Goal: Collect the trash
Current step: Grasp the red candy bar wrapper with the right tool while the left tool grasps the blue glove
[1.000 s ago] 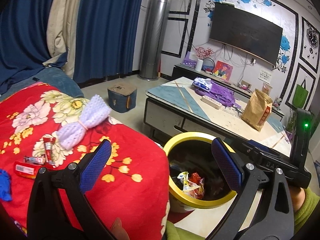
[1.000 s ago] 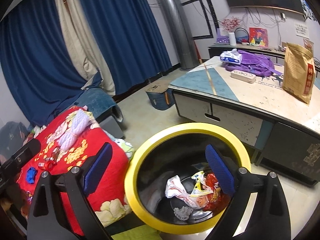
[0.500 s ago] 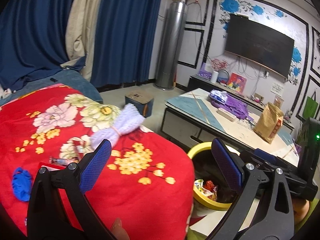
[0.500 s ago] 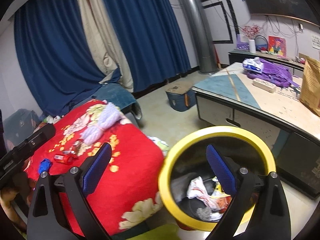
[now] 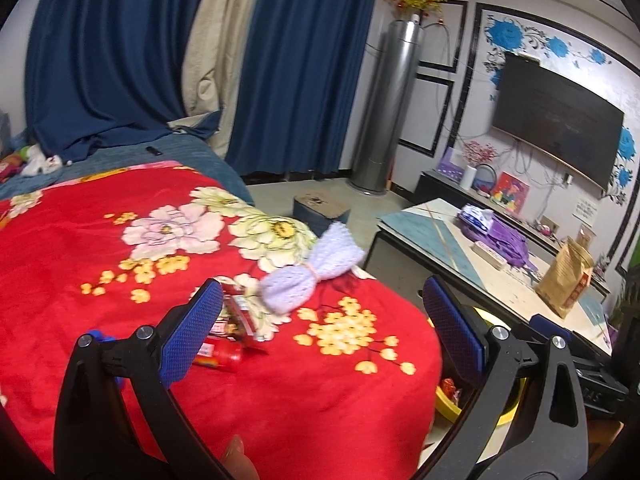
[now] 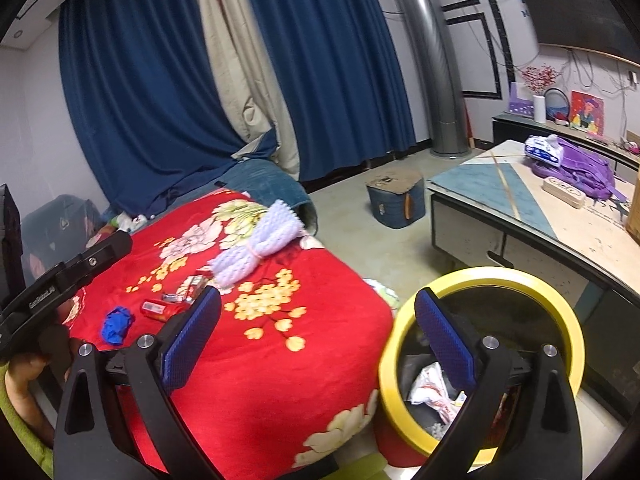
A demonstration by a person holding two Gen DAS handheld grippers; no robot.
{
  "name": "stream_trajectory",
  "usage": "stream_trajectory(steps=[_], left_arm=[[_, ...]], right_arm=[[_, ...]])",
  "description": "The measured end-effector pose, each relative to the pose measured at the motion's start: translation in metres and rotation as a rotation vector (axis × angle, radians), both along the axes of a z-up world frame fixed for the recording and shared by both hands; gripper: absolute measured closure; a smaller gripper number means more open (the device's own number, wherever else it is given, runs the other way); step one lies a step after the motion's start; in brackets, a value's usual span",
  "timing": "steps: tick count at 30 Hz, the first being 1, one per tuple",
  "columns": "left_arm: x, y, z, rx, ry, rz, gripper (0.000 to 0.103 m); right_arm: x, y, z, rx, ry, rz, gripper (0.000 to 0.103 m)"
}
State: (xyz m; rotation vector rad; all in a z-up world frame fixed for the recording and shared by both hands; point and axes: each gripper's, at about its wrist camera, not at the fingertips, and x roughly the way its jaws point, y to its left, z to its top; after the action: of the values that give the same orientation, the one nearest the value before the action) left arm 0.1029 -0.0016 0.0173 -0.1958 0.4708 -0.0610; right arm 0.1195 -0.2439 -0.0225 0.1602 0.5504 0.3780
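I've got the left gripper [image 5: 320, 328] spread wide, nothing between its blue pads [image 5: 188, 336], hanging over the red floral blanket [image 5: 120, 280]. Right gripper [image 6: 316, 344] is spread wide too and empty, its right pad over the yellow-rimmed bin [image 6: 520, 280].

Trash sits on the blanket near the left pad: red wrappers [image 5: 236, 320] in a small cluster, partly hidden behind the pad, blurred. From the right wrist view I see the same red wrappers [image 6: 160, 308] plus a crumpled blue scrap [image 6: 116, 324] left of them, all well apart from the bin.

A lavender knitted bundle [image 5: 312, 272], tied at the middle, lies just beyond the wrappers on the blanket.

The bin stands on the floor at the right of the blanket, touching its edge, with white and red wrappers inside [image 6: 432, 392]. In the left view only a sliver of its rim [image 5: 448, 404] shows. Coffee table [image 6: 560, 232] is far right, a purple bag [image 6: 580, 168] on it.
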Motion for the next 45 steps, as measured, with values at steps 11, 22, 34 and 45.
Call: stream_trajectory(steps=[11, 22, 34, 45], left_arm=[[-0.015, 0.056, -0.002, 0.041, 0.028, 0.123, 0.011], [-0.02, 0.117, 0.007, 0.069, 0.054, 0.213, 0.011], [-0.034, 0.16, -0.029, 0.07, 0.17, 0.235, 0.011], [-0.026, 0.167, -0.058, 0.017, 0.249, 0.207, 0.011]], right_arm=[[0.002, 0.043, 0.003, -0.018, 0.003, 0.088, 0.008], [0.009, 0.099, -0.004, -0.075, 0.018, 0.181, 0.008], [0.039, 0.153, -0.015, -0.091, 0.071, 0.263, 0.01], [0.059, 0.198, -0.029, -0.116, 0.125, 0.322, 0.021]])
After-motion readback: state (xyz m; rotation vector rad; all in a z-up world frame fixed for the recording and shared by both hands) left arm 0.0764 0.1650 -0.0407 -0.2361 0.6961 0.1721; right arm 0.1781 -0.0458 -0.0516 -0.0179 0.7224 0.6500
